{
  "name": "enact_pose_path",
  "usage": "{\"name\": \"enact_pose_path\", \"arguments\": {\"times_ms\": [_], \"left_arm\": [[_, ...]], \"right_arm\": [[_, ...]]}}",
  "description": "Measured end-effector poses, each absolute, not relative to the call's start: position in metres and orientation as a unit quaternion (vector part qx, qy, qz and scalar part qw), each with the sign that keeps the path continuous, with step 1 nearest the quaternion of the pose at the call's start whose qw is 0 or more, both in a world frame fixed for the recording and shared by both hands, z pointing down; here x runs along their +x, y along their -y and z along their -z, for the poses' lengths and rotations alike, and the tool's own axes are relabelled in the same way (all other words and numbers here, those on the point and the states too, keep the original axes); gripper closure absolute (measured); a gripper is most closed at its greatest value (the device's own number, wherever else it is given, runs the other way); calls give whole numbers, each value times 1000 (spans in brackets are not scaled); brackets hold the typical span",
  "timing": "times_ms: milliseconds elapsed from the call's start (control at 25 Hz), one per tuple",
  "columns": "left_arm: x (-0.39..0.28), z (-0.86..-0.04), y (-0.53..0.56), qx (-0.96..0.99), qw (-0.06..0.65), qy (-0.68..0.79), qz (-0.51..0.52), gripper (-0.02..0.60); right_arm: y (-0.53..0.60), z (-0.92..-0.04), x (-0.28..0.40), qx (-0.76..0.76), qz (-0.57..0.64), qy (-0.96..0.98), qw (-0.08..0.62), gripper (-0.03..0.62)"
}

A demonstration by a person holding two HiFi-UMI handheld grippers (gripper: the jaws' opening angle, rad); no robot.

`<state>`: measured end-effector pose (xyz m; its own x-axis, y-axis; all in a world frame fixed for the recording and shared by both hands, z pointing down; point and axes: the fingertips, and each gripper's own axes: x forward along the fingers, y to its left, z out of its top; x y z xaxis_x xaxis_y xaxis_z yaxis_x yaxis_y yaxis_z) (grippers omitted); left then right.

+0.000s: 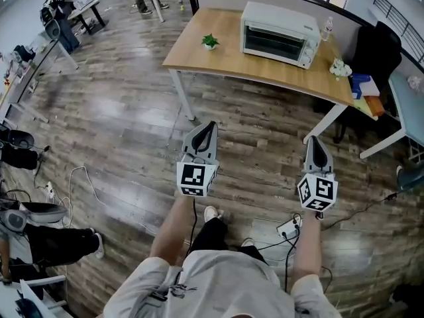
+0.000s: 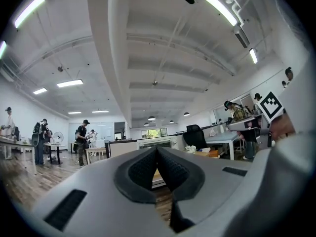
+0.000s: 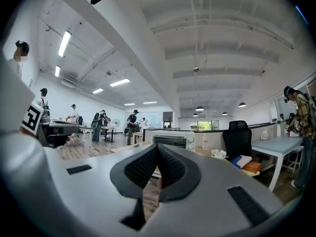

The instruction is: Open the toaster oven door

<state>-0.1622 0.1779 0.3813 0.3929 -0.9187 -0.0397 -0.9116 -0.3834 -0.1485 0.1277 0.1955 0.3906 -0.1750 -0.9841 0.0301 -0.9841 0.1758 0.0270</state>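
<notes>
Head view: toaster oven (image 1: 278, 35) beyond right hand-held gripper (image 1: 315, 141).

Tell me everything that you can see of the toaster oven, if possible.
The toaster oven is a white, metal-looking box with a dark glass door on its front, shut, and a control panel at that door's right. It stands upright near the far edge of the wooden table, and only the tabletop touches it.

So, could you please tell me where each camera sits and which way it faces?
Head view: on the person's head, looking steeply down at floor and table; shows both arms, left gripper, right gripper.
Left gripper view: on that gripper, facing forward toward the table; its shut jaws.
Right gripper view: likewise, own jaws shut.
All share the toaster oven.
</notes>
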Motion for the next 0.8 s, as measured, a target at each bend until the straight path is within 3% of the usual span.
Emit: {"name": "enact_pose_path", "arguments": {"times_ms": [800], "left_arm": [[-250, -350, -66, -848, 81, -524, 2, 568]], "right_arm": [[-94, -349, 43, 669, 11, 743, 28, 572]]}}
